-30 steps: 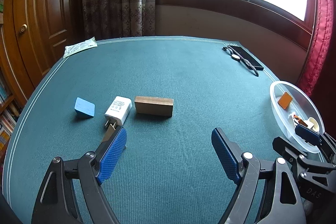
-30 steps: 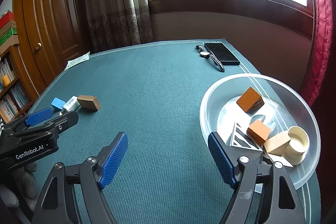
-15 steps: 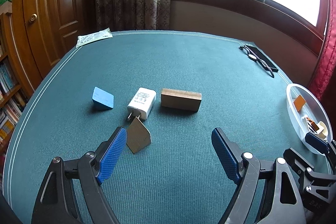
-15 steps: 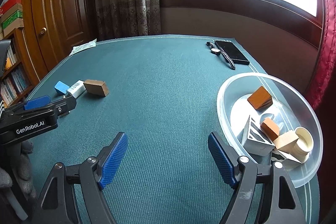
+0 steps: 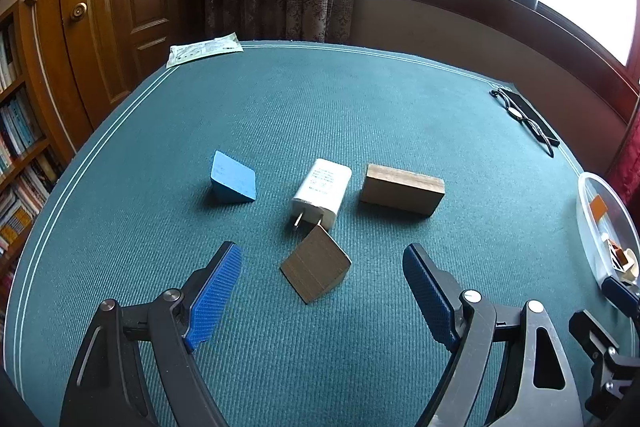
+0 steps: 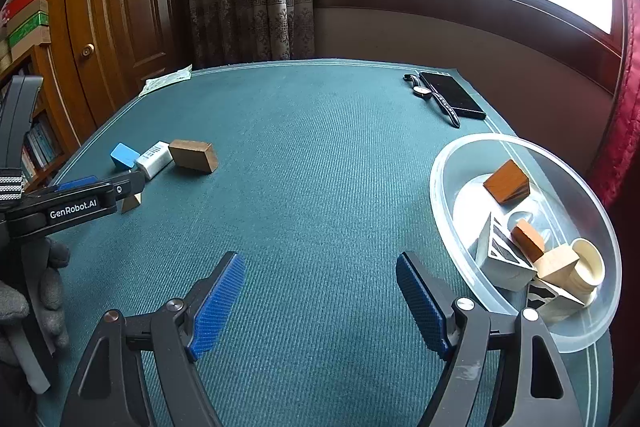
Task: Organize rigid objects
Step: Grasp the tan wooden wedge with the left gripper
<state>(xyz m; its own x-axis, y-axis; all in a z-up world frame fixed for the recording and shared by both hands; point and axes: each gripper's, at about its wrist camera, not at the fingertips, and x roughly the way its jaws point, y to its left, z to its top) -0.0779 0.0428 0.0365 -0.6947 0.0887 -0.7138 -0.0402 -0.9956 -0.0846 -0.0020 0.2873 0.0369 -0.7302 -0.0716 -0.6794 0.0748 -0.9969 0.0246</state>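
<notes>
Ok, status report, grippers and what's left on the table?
Left gripper open, dark wooden wedge between its fingers, untouched. Right gripper open, empty, beside clear bowl. Nothing blocking.

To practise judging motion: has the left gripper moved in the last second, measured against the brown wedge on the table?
Yes. The left gripper has shifted left: the brown wedge, earlier at its left jaw, now lies midway between its open jaws.

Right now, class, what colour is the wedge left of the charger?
Blue. The wedge beside the charger shows best in the left wrist view.
</notes>
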